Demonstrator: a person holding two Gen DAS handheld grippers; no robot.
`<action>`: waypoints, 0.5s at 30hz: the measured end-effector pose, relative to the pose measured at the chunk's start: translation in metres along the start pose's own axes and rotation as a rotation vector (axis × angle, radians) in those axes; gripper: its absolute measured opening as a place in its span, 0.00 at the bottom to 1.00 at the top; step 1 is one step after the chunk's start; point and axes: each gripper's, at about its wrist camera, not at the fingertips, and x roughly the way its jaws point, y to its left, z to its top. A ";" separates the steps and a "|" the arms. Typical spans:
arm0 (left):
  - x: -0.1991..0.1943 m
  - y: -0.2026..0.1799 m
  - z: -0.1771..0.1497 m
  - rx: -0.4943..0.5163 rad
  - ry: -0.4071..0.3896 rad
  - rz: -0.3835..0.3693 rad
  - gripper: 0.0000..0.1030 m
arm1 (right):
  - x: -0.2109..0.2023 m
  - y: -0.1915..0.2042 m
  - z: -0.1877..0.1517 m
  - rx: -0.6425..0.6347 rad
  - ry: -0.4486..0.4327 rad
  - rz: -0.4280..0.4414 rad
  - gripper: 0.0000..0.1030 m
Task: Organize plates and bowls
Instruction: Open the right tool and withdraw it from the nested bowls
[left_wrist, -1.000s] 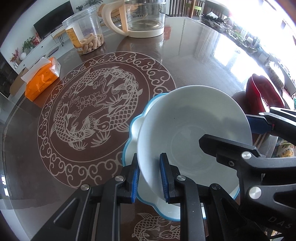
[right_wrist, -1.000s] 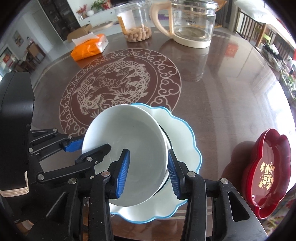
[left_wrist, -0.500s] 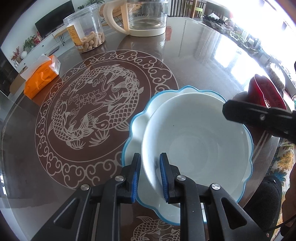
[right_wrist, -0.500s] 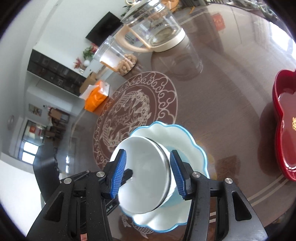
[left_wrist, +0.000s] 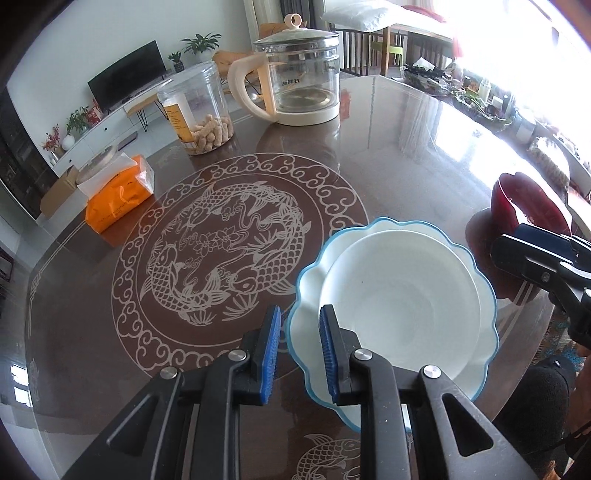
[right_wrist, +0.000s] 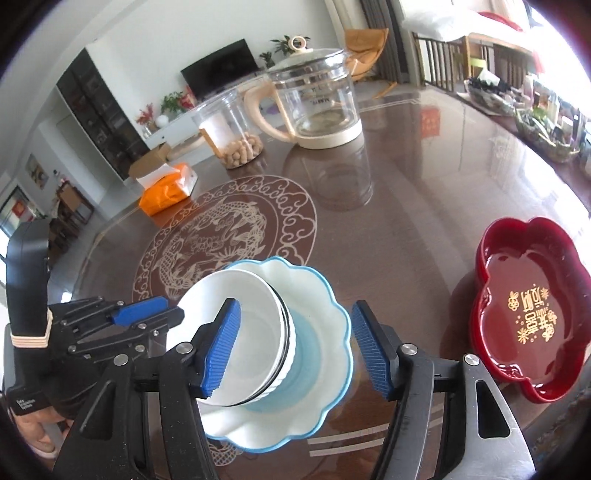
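A white bowl sits inside a white scalloped plate with a blue rim near the table's front edge. My left gripper hovers over the plate's left rim. Its jaws stand a narrow gap apart with nothing pinched, and only table and plate edge show through the gap. From the right wrist view its fingers end just beside the bowl. My right gripper is above the plate. Its jaws are opening wide; the bowl is between them, but the pads stand clear of it.
A red flower-shaped tray lies to the right of the plate. At the back stand a glass kettle and a clear snack jar, with an orange tissue pack at the left. The table's edge runs close behind the plate.
The bowl, held tilted by both grippers, now rests in the plate. The left gripper has drawn back off its rim and risen. The right jaws have widened and pulled back.
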 end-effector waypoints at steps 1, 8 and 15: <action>-0.002 -0.001 -0.001 0.005 -0.008 0.012 0.21 | -0.005 -0.002 -0.003 0.006 -0.014 -0.003 0.65; -0.020 -0.003 -0.009 -0.006 -0.091 0.051 0.72 | -0.021 -0.009 -0.027 0.034 -0.059 -0.043 0.65; -0.052 0.016 -0.024 -0.079 -0.171 0.080 0.91 | -0.038 -0.002 -0.056 0.007 -0.137 -0.141 0.65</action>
